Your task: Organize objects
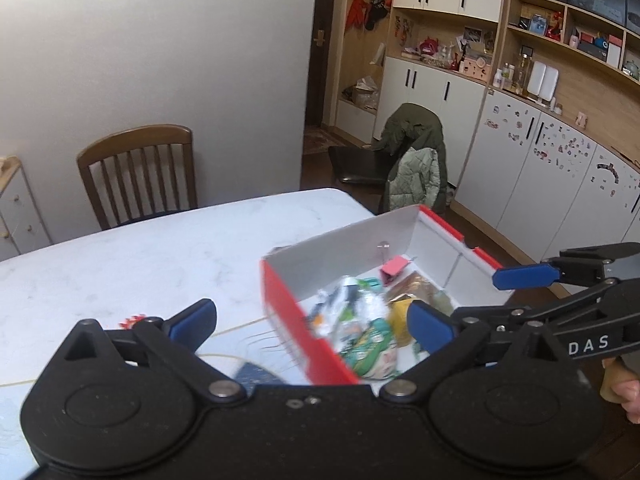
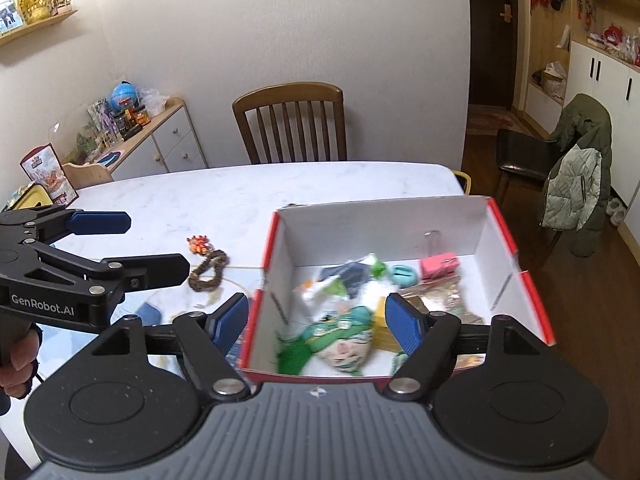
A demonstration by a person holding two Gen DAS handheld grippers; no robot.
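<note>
Beaded bracelet (image 2: 209, 270) is left on the table (image 2: 240, 196) — both grippers (image 2: 316, 322) held open, empty — to be boxed (image 2: 516, 240) next.

A wooden chair (image 2: 290, 122) stands behind the table; a green coat (image 2: 580, 176) (draped) covers another.

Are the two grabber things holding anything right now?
No. The left hand-held gripper and right hand-held gripper are both open and empty, above the red box of small things.
</note>
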